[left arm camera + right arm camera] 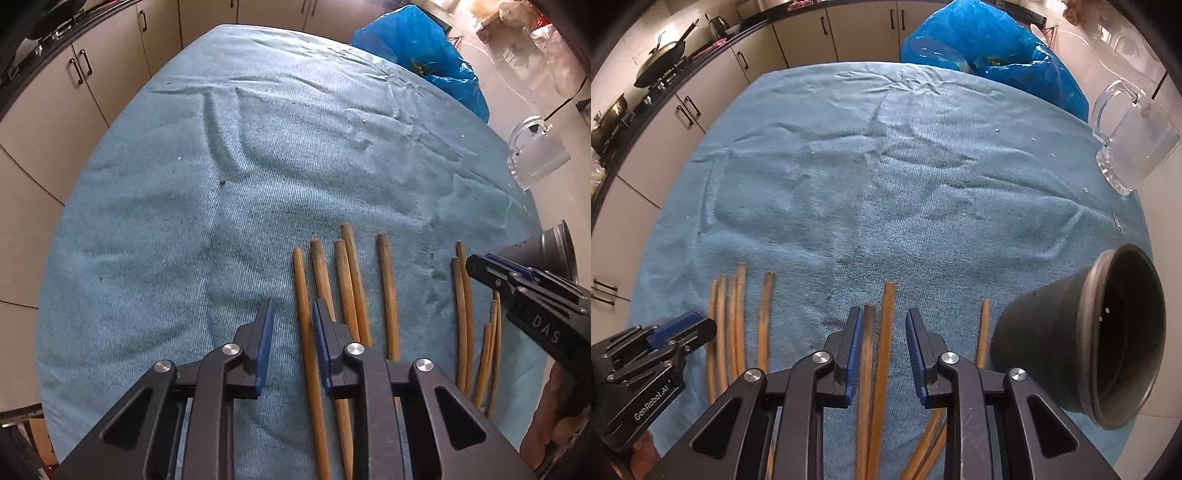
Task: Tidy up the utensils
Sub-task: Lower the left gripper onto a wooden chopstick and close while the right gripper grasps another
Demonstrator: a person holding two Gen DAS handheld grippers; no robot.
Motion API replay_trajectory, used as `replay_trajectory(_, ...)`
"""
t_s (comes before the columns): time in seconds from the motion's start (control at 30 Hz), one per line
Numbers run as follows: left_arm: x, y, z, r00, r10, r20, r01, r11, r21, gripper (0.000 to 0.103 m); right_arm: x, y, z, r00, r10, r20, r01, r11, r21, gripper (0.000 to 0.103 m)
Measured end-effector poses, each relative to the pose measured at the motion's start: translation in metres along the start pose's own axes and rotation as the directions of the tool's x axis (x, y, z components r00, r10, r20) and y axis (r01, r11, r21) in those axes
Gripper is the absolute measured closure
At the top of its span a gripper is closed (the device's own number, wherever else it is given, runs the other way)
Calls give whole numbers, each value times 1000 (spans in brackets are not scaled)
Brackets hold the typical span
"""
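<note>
Several brown wooden chopsticks (388, 288) lie side by side on a blue towel (221, 184). My left gripper (293, 310) points down over the leftmost chopstick (301, 288). That stick runs between the jaws, with a gap on its left side, so the pads do not pinch it. My right gripper (883, 315) straddles two chopsticks (886, 332) with room beside them, and it also shows at the right of the left wrist view (476, 264). In the right wrist view, my left gripper (701, 325) hovers by the left group of chopsticks (735, 321).
A dark round holder (1052, 332) lies tipped on its side at the right, mouth facing right, with one chopstick (983, 332) beside it. A clear glass mug (1134, 147) stands at the towel's (886, 184) right edge. A blue plastic bag (979, 44) sits behind. Cabinets and pans (661, 55) line the left.
</note>
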State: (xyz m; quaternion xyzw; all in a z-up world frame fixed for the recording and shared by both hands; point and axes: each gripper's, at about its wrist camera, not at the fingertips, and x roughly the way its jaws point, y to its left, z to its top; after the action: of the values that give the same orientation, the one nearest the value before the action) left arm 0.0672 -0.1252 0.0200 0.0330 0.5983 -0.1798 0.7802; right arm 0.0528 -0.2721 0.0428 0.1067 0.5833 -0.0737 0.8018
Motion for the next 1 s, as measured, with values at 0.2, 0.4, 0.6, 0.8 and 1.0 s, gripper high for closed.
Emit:
replay_trajectory(0.2, 3, -4, 8, 1000, 25, 3, -25, 999, 22, 82, 15, -3, 4, 1000, -17, -26, 17, 1000, 7, 79)
replay_trajectory(0.4, 0, 3, 0, 1000, 23, 15, -23, 1000, 16, 95, 18, -2, 7, 999, -26, -23, 26, 1000, -4, 83)
replay_trajectory(0.6, -4, 15, -5, 1000, -15, 14, 15, 1000, -3, 95, 15, -6, 7, 1000, -22, -20, 22, 1000, 11, 83)
replay_trajectory(0.8, -4, 13, -7, 1000, 1, 30, -2, 1000, 8, 94, 21, -7, 7, 999, -26, -36, 26, 1000, 7, 83)
replay_trajectory(1.0, -4, 6, -5, 997, 36, 69, -36, 999, 6, 96, 26, 11, 6, 998, -60, -17, 59, 997, -51, 94)
